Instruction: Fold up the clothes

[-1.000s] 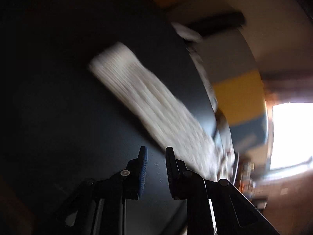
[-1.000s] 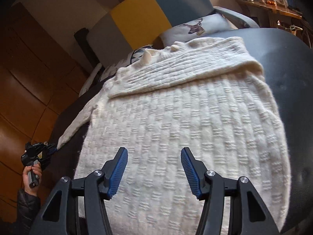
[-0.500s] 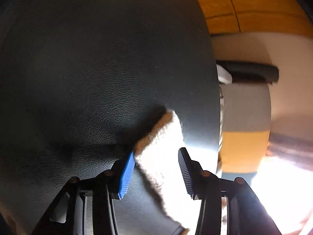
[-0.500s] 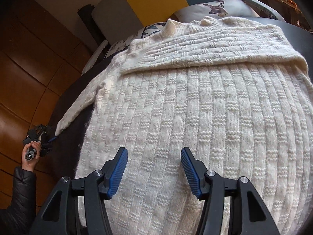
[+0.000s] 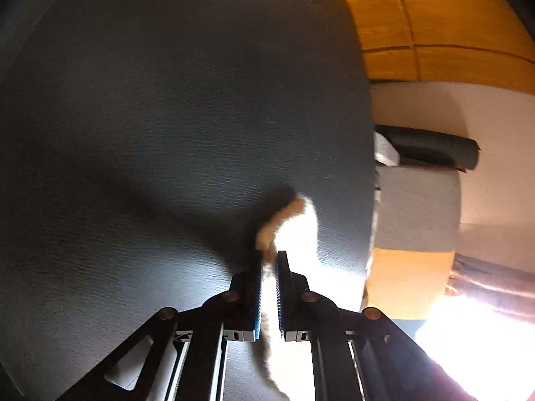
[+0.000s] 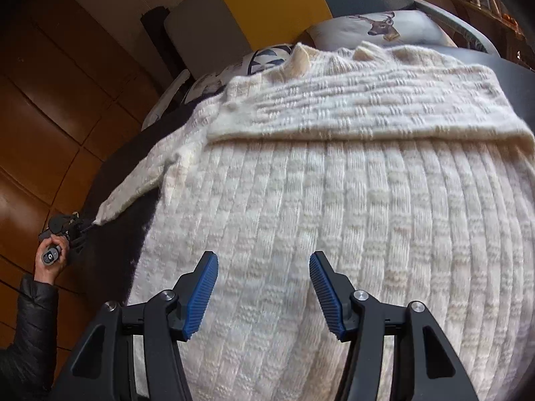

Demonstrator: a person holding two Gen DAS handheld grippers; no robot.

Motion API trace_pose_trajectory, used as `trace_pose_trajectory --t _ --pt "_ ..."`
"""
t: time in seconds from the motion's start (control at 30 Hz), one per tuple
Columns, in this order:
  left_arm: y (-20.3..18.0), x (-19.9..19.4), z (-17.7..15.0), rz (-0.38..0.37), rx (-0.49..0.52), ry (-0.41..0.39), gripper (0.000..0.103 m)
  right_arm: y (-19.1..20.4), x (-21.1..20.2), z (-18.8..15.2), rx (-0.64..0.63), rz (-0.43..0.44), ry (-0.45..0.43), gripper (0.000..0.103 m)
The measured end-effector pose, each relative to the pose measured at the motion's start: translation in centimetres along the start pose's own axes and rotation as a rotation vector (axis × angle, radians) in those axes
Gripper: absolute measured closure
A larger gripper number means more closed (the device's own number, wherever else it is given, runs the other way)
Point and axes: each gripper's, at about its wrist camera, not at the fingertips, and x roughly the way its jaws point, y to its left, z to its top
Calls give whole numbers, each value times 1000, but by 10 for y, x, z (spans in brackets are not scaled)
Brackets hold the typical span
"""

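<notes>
Cuff fabric of the sweater's sleeve is pinched between the closed fingers of the left gripper, above the dark table; half a second ago those fingers were apart around the cuff. Seen from the right wrist, the cream sweater is spread over the table, directly under the right gripper, whose fingers are held wide apart, as before. The sleeve is drawn out leftward from the sweater's body.
</notes>
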Motion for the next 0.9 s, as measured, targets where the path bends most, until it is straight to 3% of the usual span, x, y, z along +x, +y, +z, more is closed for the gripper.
trace_pose_trajectory --t 0.2,0.43,0.63,0.73,0.9 --pt "-55 11 -6 -76 95 33 96 -6 12 63 -32 -69 -65 45" --pt "-158 41 -43 -175 250 105 96 -48 25 96 36 -267 -73 45" --pt "-232 65 -119 -273 412 245 96 -89 18 97 88 -402 -80 45" --pt "-266 86 -163 -312 488 329 96 -108 18 92 145 -373 -66 45" --pt "-292 104 -258 -337 592 475 96 -117 21 81 134 -324 -83 44"
